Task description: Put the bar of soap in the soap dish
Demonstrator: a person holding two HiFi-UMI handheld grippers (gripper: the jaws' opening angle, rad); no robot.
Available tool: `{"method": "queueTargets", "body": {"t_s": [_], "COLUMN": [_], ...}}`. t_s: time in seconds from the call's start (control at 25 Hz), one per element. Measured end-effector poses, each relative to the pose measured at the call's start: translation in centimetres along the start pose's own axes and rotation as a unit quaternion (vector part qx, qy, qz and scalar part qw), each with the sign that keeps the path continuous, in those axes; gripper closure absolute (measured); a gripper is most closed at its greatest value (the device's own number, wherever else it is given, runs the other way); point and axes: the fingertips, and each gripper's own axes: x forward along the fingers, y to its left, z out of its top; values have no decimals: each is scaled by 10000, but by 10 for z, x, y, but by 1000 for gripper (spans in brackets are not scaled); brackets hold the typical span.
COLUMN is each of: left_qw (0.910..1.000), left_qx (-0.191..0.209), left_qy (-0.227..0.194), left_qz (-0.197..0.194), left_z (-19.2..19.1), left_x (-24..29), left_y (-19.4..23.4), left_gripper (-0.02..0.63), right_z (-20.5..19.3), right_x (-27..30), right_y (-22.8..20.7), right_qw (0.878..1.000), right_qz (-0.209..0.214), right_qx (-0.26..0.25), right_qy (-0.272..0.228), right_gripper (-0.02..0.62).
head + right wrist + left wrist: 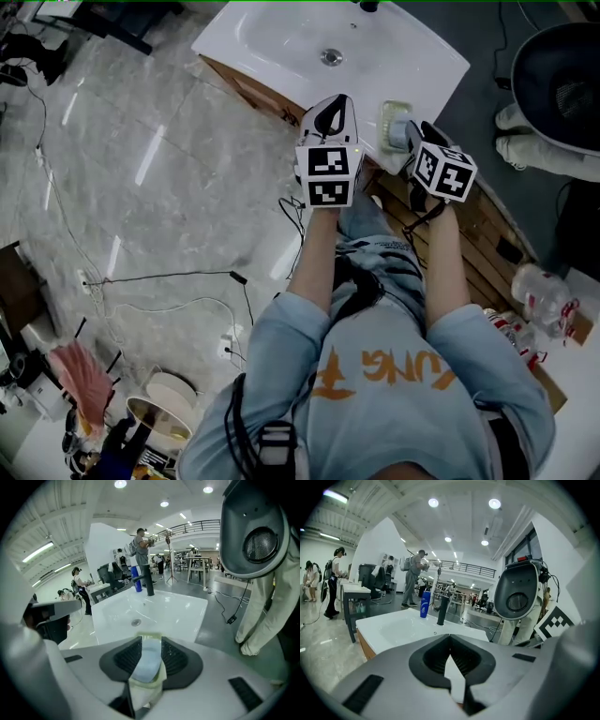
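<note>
**Holding the soap over its dish, release not yet made**

The right gripper point(151, 656) is clamped on the pale blue bar of soap point(149, 660), directly over the cream soap dish point(144, 693) at the near corner of the white sink point(281, 42). I cannot tell whether the bar touches the dish. The left gripper point(450, 656) is empty, its tips together. Pickup and carry look finished. Seating the bar and letting go remain.

We see the soap dish point(395, 118) on the near right corner of the sink point(281, 42). The bar of soap point(149, 660) sits over it, between the fingers point(177, 660) of the right gripper point(151, 643). The left gripper point(331, 111) is just beside it, at its left. The faucet point(149, 587) and a bottle point(136, 585) stand behind the basin.
</note>
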Motion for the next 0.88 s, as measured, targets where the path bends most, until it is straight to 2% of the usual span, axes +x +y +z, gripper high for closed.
{"method": "queueTargets", "body": {"t_s": [0.12, 0.24, 0.4, 0.48, 0.6, 0.76, 0.88], "left_qw": [9997, 9981, 9936, 9908, 9868, 9816, 9786], "left_qx": [114, 309, 539, 641, 763, 888, 994], "left_qy": [-209, -522, -987, -1191, -1426, -1687, -1799], "left_qz": [-24, -72, -60, -35, -25, -52, -99], "left_z": [24, 54, 99, 120, 145, 170, 182], "left_x": [-5, -8, -19, -24, -33, -39, -38], "left_y": [1, -2, 2, 5, 6, 2, -2], "left_gripper": [584, 584, 584, 584, 584, 584, 584], "right_z": [33, 78, 140, 167, 194, 214, 222], "right_x": [-13, -33, -73, -91, -114, -127, -129], "right_y": [5, 10, 25, 33, 41, 47, 48], "right_qw": [9988, 9918, 9675, 9535, 9423, 9363, 9341], "right_qz": [55, 211, 487, 642, 709, 602, 630], "right_qx": [-12, 8, 59, 98, -118, -505, -545], "right_qy": [-485, -1259, -2481, -2943, -3271, -3422, -3472], "right_gripper": [456, 488, 549, 557, 561, 563, 563]}}
